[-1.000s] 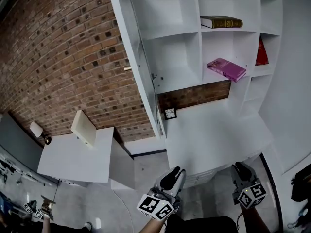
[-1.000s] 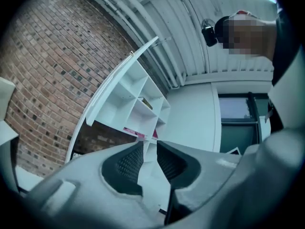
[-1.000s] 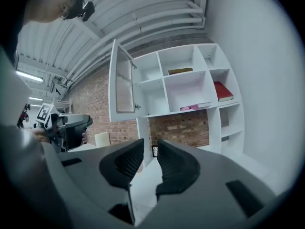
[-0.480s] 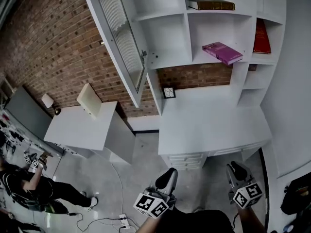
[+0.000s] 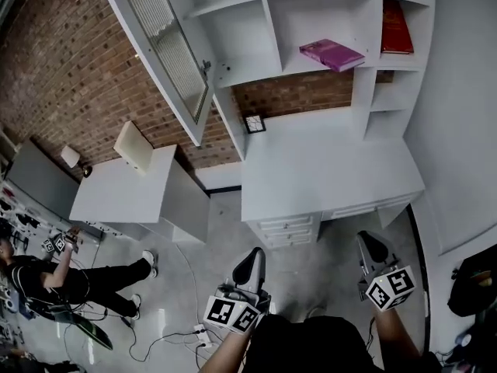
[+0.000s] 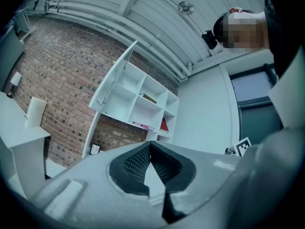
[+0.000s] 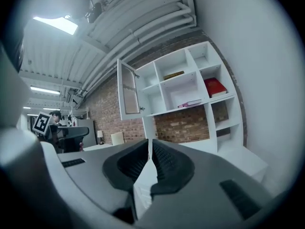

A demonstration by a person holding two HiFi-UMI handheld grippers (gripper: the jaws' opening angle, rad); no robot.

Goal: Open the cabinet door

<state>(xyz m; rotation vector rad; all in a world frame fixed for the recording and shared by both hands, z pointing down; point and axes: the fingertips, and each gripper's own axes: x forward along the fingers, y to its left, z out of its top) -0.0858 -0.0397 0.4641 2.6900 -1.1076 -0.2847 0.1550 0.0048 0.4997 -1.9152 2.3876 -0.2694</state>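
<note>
Even, diffuse indoor lighting falls from overhead. The white shelving (image 5: pixel 233 29) and desk (image 5: pixel 326 169) render bright, almost without texture, while the brick wall (image 5: pixel 70 76) reads darker. In the right gripper view a ceiling light panel (image 7: pixel 55 25) glares at upper left. All views bow straight edges strongly. Both gripper views darken to black at the corners. Their nearest foreground is soft and the distance stays sharp.

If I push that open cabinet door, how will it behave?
The cabinet door stands swung open, so it would probably pivot freely, not flex. Its ribbed pane looks like glass: likely fragile, and fairly heavy.
</note>
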